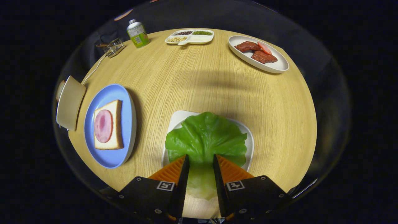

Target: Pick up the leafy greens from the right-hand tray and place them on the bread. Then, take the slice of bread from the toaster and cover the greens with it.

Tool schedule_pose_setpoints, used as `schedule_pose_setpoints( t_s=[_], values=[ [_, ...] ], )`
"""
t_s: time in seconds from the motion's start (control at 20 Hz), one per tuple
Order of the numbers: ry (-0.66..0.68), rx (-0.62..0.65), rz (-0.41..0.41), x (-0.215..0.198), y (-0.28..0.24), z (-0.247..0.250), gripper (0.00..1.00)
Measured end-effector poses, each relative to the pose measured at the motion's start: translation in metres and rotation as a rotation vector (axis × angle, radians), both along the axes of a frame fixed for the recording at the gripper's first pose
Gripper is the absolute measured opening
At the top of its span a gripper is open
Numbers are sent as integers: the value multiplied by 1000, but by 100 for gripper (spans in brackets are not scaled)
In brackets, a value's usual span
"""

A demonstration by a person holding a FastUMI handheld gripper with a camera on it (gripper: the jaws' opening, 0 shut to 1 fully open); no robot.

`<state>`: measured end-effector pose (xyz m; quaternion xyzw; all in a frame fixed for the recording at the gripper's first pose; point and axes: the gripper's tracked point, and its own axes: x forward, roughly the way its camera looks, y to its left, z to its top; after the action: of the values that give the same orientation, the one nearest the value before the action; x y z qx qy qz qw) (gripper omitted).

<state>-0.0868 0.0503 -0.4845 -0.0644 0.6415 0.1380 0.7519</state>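
Here, hand-held gripper (pixel 201 160) straddles greens (pixel 205 138) (unclamped).

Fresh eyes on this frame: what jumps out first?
The big green lettuce leaf on its white tray, with its pale stem end lying between the fingers of the gripper, which look parted around it; whether they press on it is unclear. Next, to the left, the blue plate holding a bread slice topped with a round of ham. Beyond, a white oval dish carries dark red meat slices.
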Motion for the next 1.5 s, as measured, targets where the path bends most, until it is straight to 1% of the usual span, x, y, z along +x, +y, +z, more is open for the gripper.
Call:
schedule_pose_setpoints(
  t_s=[0.05,0.15,0.2,0.25,0.3,0.4,0.5,0.65,0.85,1.05,1.25,1.5],
  values=[
    [2,-3,-15,1,0,-1,44],
    [21,-14,-74,2,-4,-1,35],
    [26,-17,-94,3,-6,-3,22],
    [30,-19,-106,5,-7,-3,18],
    [33,-19,-118,5,-8,-4,10],
    [38,-16,-138,5,-9,-3,3],
    [38,-10,-146,5,-7,0,1],
    [-37,-1,-127,9,2,17,1],
    [-81,78,-112,17,34,54,1],
    [-130,191,-101,27,77,95,1],
    [-139,261,-48,25,116,121,1],
    [-112,284,36,13,161,121,1]
  ],
)
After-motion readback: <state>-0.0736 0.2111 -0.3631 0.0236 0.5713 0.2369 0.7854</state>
